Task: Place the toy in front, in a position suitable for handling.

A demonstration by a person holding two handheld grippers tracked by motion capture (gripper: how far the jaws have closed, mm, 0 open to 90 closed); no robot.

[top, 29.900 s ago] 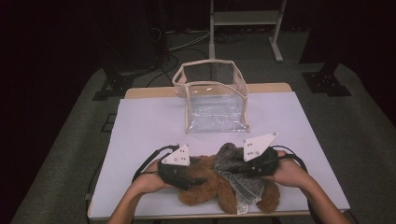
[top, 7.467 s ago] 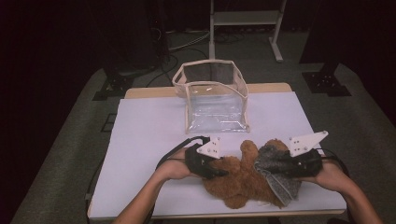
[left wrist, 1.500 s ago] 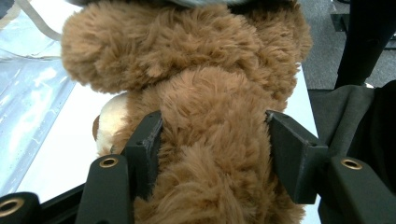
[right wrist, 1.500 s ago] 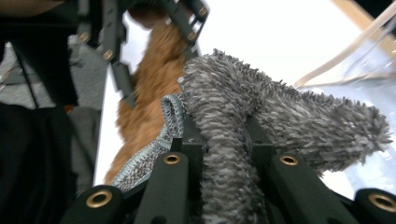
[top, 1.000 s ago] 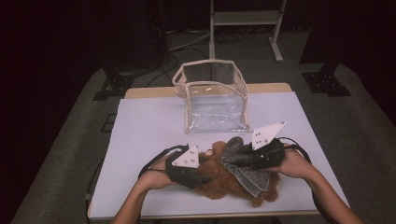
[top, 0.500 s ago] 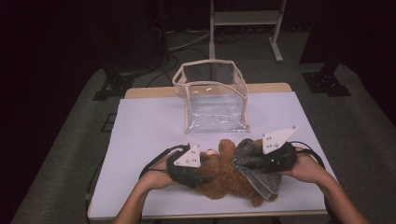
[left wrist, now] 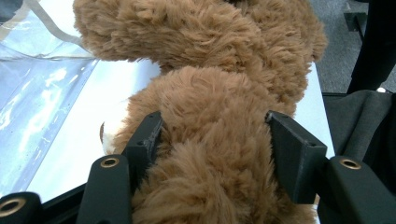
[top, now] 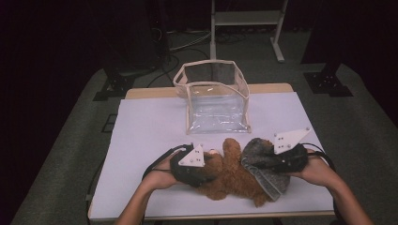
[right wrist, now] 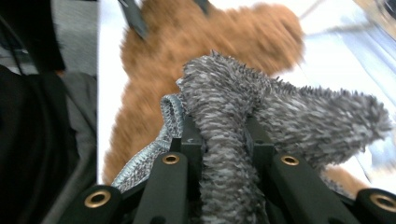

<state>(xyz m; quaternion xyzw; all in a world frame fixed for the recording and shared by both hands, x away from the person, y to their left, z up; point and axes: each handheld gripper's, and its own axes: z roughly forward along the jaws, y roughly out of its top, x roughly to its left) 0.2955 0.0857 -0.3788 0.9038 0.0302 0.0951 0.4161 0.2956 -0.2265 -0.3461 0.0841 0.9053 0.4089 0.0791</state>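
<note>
A brown teddy bear (top: pixel 228 174) lies near the table's front edge. My left gripper (top: pixel 208 169) is shut on its furry body (left wrist: pixel 215 93); both black fingers (left wrist: pixel 148 136) press into the fur. A grey fuzzy knitted garment (top: pixel 265 165) lies over the bear's right side. My right gripper (top: pixel 264 158) is shut on a bunched fold of it (right wrist: pixel 224 102), with a ribbed hem hanging to the left of the jaws. In the right gripper view the bear (right wrist: pixel 187 44) is blurred behind the garment.
A clear plastic bag (top: pixel 214 96) with a beige rim stands open behind the bear, at the table's middle back. The table top (top: pixel 145 126) is pale and ends just before the person's forearms. Dark floor and stand legs surround it.
My right gripper has moved to the right with the grey garment, drawing it along the bear's right side. The left gripper has kept its hold in place.
</note>
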